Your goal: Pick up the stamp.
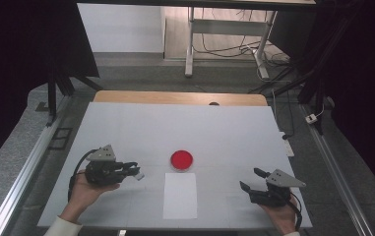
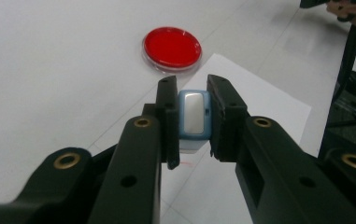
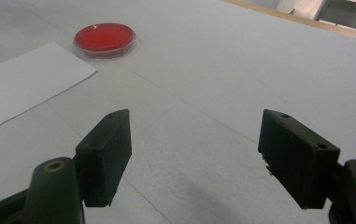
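Fingers first: the left gripper [image 2: 192, 116] is clamped on a small blue-cased object [image 2: 194, 114] with a pale face, both black pads pressed against its sides. The right gripper [image 3: 194, 154] is held with its jaws spread wide and nothing between them.

Largest to smallest:

- White table [image 1: 126, 128]: a flat sheet over a wooden top, whose edge is seen along the far side. Both forearms are brought in from the near side.
- Sheet of white paper [image 1: 180, 195]: laid flat near the middle front, between the two grippers. One edge looks torn in the right gripper view.
- Left gripper, seen from above at [image 1: 135, 171]: held just off the table, left of the paper, and pointed toward the centre.
- Right gripper, at [image 1: 252, 179]: parked near the right front edge, well apart from everything.
- Red dish [image 1: 181, 160]: a round clear-rimmed dish with red contents, set just beyond the paper's far edge. It is untouched.
- Blue-cased object: pinched at the left jaw tips, lifted clear of the table, near the paper's left edge. Its kind cannot be told.

Progress, as judged: the pick-up is done and the grip looks secure. Carrying and setting down are left, probably at the paper or the dish; which one cannot be told. No part for the right gripper is apparent yet.
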Demonstrator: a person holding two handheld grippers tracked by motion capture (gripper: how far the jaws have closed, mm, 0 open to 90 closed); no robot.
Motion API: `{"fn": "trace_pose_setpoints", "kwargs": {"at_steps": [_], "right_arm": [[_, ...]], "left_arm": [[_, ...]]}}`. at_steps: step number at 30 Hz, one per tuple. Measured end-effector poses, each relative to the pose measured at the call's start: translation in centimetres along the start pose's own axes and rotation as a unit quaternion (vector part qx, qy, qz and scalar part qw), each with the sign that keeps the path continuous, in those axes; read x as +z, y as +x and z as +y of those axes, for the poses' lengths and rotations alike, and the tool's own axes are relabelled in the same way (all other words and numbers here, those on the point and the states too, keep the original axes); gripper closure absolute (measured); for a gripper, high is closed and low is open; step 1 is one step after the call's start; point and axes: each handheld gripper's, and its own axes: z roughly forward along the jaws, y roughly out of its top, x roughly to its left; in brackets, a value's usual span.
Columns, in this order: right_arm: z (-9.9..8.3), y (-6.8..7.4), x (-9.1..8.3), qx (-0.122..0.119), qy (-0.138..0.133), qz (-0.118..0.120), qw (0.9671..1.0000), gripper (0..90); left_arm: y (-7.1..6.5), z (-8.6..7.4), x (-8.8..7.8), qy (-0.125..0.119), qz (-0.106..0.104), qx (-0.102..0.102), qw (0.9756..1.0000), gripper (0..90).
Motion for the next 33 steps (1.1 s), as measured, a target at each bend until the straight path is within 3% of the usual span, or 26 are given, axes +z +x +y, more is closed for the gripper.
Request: {"fn": "trace_pose_setpoints", "kwargs": {"at_steps": [7,20,25,33], "right_arm": [[0.0,0.1,0.2,-0.001,-0.003,0.001,1.0000,25.1],[0.1,0.5,0.7,-0.004,-0.002,0.003,1.0000,25.1],[0.1,0.6,0.9,-0.007,-0.002,0.002,1.0000,25.0],[0.1,0.7,0.9,-0.009,-0.003,0.000,1.0000,25.1]], "left_arm": [[-0.5,0.2,-0.1,-0.030,-0.004,-0.011,0.9995,75.9],[-1.1,0.6,0.1,-0.065,-0.021,-0.022,0.9974,75.9],[-1.2,0.7,-0.1,-0.086,-0.031,-0.035,0.9952,75.9],[-1.7,1.2,0.6,-0.092,-0.033,-0.038,0.9944,75.9]]}}
